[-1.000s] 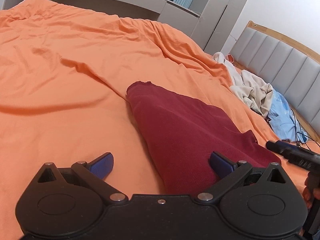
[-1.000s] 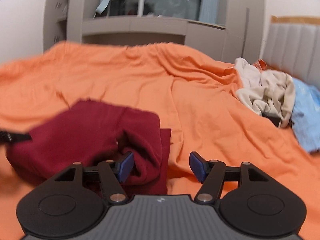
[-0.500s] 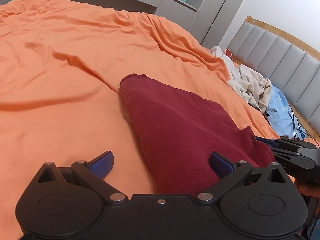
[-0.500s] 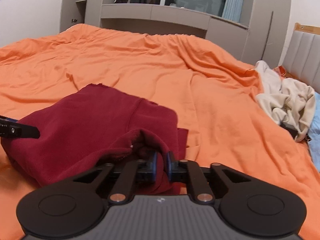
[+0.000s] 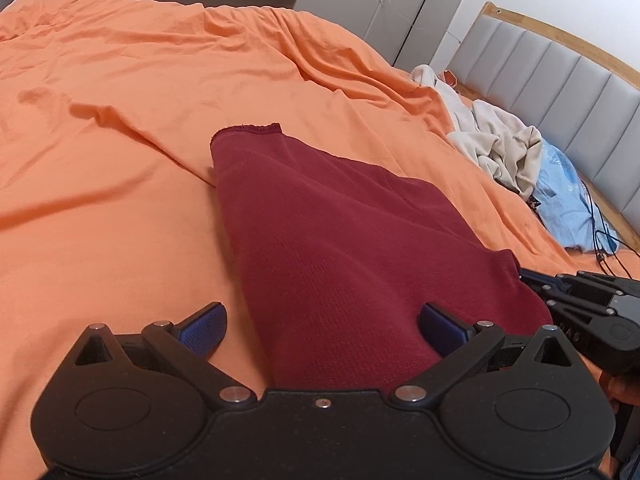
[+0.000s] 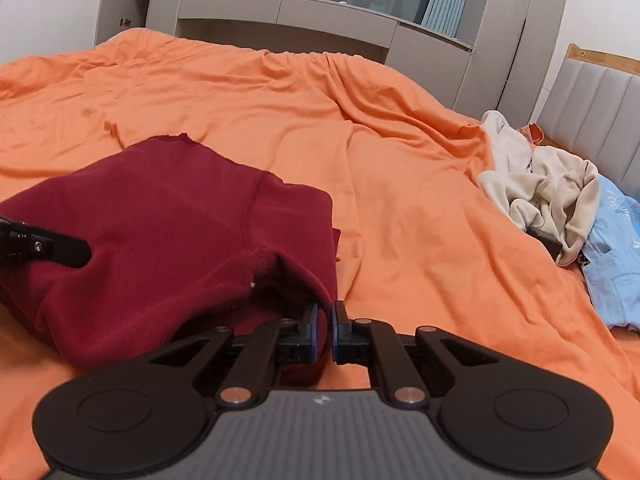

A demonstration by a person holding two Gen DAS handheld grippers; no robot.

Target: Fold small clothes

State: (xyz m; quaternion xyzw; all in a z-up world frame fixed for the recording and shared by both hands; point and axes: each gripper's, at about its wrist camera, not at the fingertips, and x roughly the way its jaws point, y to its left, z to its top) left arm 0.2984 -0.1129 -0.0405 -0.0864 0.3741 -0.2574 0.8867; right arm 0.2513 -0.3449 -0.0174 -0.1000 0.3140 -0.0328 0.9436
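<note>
A dark red garment lies folded on the orange bed cover. My left gripper is open, its blue pads either side of the garment's near end, which lies between them. My right gripper is shut on the garment's right edge, which drapes over its pads. The garment also shows in the right wrist view. The right gripper shows at the right edge of the left wrist view. A left finger shows at the left of the right wrist view.
A pile of cream and light blue clothes lies at the right by the grey padded headboard. A black cable trails beside it. Grey cabinets stand beyond the bed.
My right gripper closed on the red garment's edge and holds it. The left gripper stayed open and shifted slightly forward over the garment.
</note>
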